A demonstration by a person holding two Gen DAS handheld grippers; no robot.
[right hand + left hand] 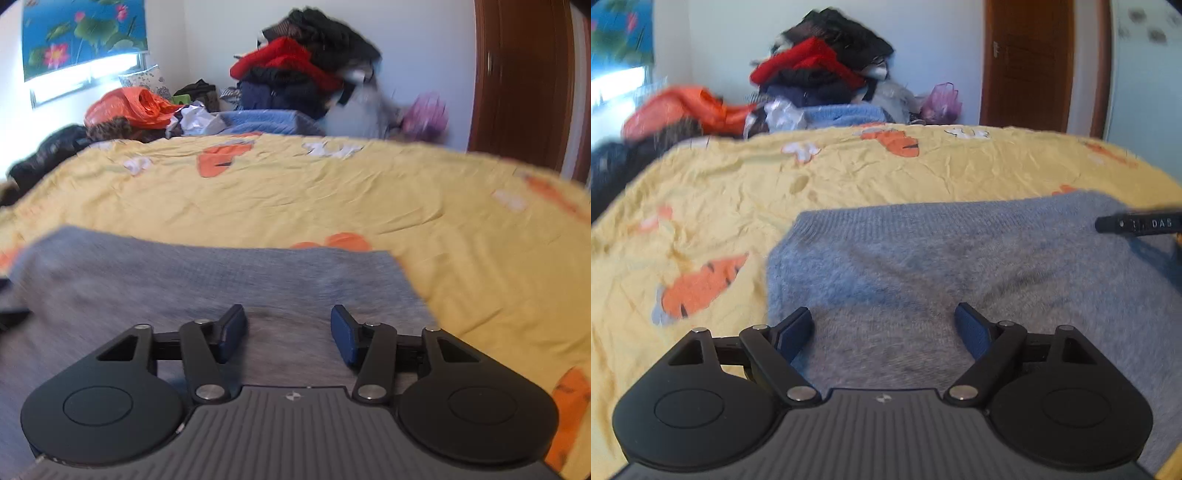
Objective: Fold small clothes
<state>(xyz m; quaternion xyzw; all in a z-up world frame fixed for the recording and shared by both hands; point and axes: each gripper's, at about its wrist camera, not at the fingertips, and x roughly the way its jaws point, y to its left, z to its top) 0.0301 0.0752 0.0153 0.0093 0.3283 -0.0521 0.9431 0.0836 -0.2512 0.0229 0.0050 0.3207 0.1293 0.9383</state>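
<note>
A grey knit garment (923, 258) lies flat on the yellow carrot-print bedsheet (849, 177), its ribbed edge at the far side. My left gripper (884, 317) is open and empty above the garment's near left part. My right gripper (288, 319) is open and empty above the same grey garment (221, 280), near its right side. The tip of the right gripper (1137, 223) shows at the right edge of the left wrist view, over the garment's far right corner.
A pile of red, black and blue clothes (303, 74) is stacked against the far wall beyond the bed. An orange bag (129, 105) lies at the far left. A brown door (524, 81) stands at the right. The yellow sheet (480, 240) spreads around the garment.
</note>
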